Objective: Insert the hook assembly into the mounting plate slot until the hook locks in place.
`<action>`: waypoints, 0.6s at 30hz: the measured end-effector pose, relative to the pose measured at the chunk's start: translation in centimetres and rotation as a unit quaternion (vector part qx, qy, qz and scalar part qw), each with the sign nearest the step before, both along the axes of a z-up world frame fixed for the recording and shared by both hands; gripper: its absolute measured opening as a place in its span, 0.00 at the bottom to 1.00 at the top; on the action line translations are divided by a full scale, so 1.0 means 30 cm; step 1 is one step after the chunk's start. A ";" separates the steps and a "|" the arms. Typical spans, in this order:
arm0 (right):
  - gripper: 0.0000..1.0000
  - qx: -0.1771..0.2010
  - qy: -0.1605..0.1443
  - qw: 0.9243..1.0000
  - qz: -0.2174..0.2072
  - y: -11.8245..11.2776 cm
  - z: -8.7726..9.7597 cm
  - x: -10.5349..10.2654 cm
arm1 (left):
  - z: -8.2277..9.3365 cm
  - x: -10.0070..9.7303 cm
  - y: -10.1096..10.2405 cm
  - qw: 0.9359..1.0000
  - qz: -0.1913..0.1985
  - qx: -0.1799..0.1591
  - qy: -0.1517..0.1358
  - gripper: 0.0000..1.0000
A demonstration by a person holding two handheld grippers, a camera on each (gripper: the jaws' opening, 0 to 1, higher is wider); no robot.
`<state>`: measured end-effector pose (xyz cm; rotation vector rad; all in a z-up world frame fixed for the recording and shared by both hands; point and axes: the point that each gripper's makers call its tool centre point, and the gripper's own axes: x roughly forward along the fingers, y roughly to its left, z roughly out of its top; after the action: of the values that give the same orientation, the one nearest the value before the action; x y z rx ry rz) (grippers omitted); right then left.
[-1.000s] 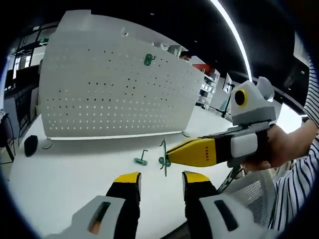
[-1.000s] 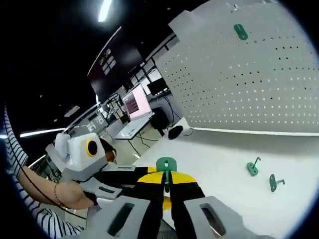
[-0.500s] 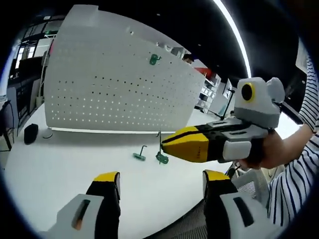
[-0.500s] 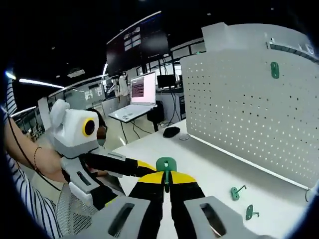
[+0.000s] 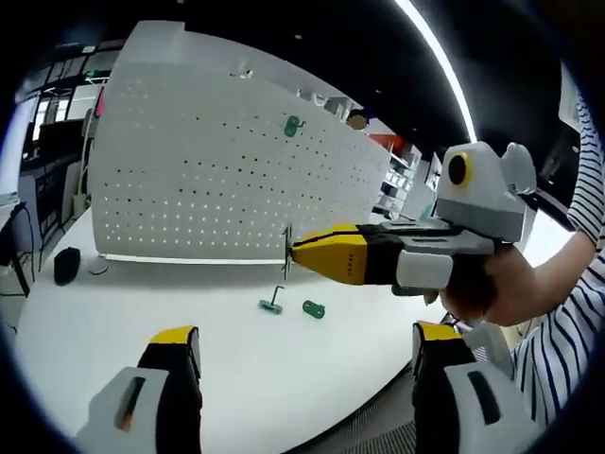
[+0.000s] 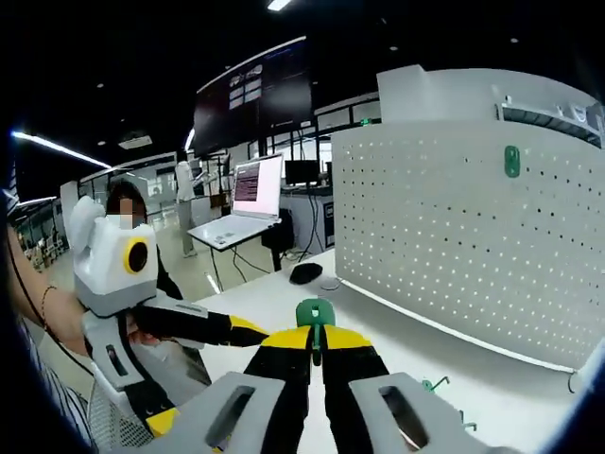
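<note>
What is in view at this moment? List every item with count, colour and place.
pegboard: one, white, standing upright at the back of the table.
mounted hook: one, green, high on the pegboard.
held hook: one, green, clamped in the right tool.
loose hooks: two, green, lying on the table before the pegboard.
table: one, white.
mouse: one, black, left table edge.
laptop: one, screen lit, on a background desk.
left tool: yellow-tipped, open.
right tool: yellow-tipped, shut on held hook.
</note>
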<state>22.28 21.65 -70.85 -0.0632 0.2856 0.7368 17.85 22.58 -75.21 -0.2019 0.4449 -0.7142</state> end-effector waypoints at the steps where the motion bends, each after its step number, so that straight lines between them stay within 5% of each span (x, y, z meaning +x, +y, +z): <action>1: 0.00 0.000 -0.004 1.000 -0.004 -0.002 0.004 0.004 | 0.000 0.001 0.002 1.000 0.002 0.000 -0.001 0.96; 18: 0.00 0.013 -0.078 0.990 -0.114 -0.095 0.131 0.180 | -0.009 0.006 0.018 1.000 0.014 -0.006 0.003 1.00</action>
<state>27.69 18.80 -66.92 -0.0612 0.1310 0.5053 18.04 23.11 -75.49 -0.2208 0.4425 -0.6882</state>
